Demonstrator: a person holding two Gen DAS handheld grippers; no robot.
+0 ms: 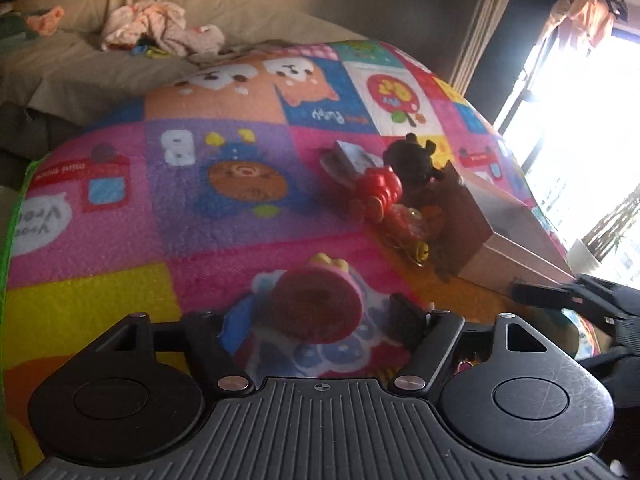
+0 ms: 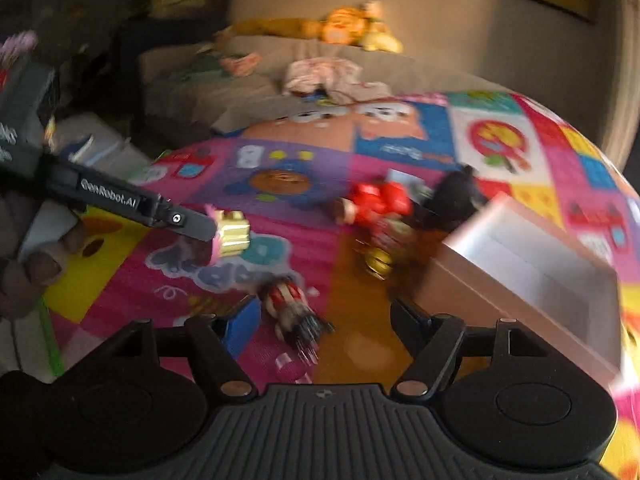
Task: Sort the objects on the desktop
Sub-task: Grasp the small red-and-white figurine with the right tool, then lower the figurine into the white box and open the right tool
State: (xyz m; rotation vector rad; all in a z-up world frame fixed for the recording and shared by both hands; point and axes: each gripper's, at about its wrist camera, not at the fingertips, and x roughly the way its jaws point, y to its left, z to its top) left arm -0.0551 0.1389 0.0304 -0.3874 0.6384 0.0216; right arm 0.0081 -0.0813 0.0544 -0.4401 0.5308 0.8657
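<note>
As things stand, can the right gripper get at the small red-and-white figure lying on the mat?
Probably yes. The right gripper is open, and the red-and-white figure lies on the mat directly between its fingers with nothing covering it; the box sits off to the right.

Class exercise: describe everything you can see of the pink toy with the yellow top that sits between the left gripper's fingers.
The pink toy is a small rounded figure with a dark pink, fuzzy-looking round face turned toward the left wrist camera and a pale yellow, boxy top. It sits between the fingers of the left gripper, which appear closed on its sides. From the right wrist view it seems held just above the colourful play mat, though blur leaves that uncertain. Nothing else touches it.
</note>
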